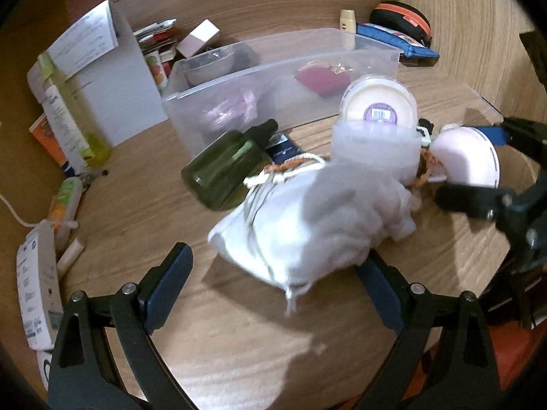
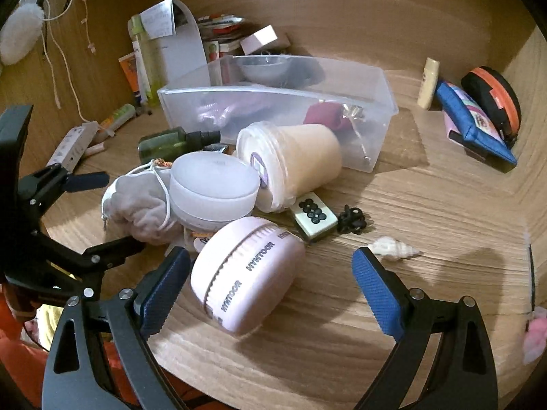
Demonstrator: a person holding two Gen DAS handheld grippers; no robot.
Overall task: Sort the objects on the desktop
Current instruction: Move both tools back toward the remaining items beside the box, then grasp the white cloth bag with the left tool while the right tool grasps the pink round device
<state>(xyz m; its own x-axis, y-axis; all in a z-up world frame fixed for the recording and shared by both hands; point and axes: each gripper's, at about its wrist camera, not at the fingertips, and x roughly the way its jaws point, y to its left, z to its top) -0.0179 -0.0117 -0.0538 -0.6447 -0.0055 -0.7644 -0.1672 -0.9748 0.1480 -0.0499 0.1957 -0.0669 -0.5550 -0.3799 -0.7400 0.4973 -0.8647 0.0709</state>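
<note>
The clear plastic bin point(image 2: 372, 109) is taken as the landmark; it stands on the wooden table point(image 2: 427, 205), toward the back. A dark red item point(image 2: 324, 114) and a pale pink item point(image 1: 229, 111) are seen through its walls.

Just in front of the bin, a cream cup with a white lid point(image 2: 294, 164) lies on its side, its lid turned away from the bin. A frosted white round container point(image 2: 213, 188) is set touching the cup's lid end. To the left of these, a dark green bottle point(image 1: 225, 167) lies on its side near the bin's front corner. A white drawstring pouch point(image 1: 307, 225) is slumped in front of the bottle, against the frosted container.

Further from the bin, a pale pink round device printed HYNTOOR point(image 2: 246, 273) lies tilted, and beside it a mahjong tile point(image 2: 312, 215), a black hair clip point(image 2: 352, 220) and a small seashell point(image 2: 393, 249) are spread.

The left gripper point(image 1: 273, 273) is held with its fingers spread wide on either side of the pouch, nothing clamped. The right gripper point(image 2: 271, 273) is likewise spread wide, its left finger point(image 2: 164, 290) just beside the pink device, whether touching cannot be told.

To the right of the bin, a blue pouch point(image 2: 478, 130) and a black-and-orange case point(image 2: 495, 102) lean at the wall.
</note>
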